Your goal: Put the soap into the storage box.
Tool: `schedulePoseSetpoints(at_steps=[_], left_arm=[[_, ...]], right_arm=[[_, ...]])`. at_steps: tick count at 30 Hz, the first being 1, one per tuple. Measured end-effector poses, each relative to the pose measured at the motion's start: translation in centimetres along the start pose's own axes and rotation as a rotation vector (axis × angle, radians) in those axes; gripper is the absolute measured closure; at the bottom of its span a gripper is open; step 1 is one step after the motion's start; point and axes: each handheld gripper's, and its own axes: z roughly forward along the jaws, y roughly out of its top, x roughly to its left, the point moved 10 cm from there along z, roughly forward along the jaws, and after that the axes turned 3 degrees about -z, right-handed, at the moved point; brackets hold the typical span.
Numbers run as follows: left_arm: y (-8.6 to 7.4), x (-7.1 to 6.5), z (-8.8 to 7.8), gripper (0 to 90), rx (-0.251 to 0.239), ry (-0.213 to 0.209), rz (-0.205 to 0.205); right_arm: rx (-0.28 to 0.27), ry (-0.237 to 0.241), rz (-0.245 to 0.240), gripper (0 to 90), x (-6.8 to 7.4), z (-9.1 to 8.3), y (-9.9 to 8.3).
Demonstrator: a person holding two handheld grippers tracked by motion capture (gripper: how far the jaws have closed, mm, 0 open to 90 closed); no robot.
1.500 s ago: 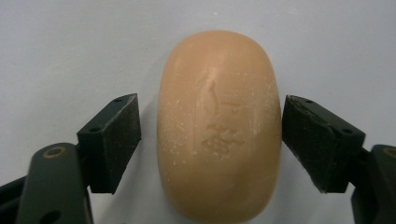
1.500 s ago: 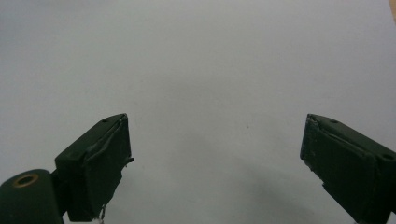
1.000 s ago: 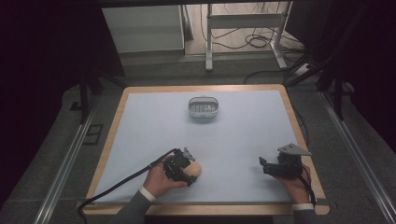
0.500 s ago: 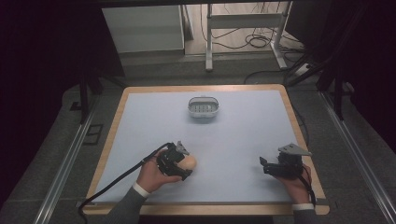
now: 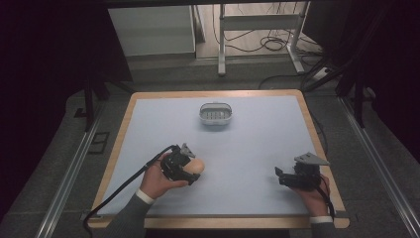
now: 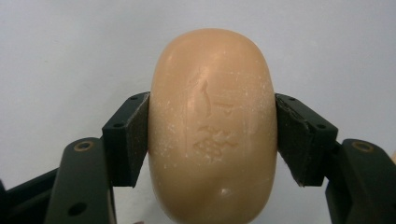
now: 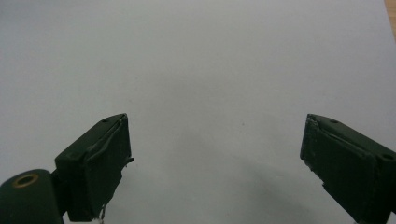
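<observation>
Fingers (image 6: 133, 140) of the left gripper (image 5: 187, 171) clamp the soap bar (image 6: 212, 126) by its sides over the near tabletop (image 5: 257, 144), likely for carrying toward the dish (image 5: 215, 113), while the right gripper (image 5: 281, 177) rests open.

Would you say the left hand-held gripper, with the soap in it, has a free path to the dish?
Probably yes: the left hand-held gripper grips the soap, and bare table lies between it and the dish.
</observation>
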Motion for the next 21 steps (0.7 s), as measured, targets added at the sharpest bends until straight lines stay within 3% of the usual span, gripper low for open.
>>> schedulePoseSetpoints(at_steps=[21], left_arm=[[2.9, 1.6, -2.0, 32.7, -0.042, 0.038, 0.016]], right_arm=[[0.014, -0.003, 0.008, 8.5, -0.3, 0.3, -0.4]])
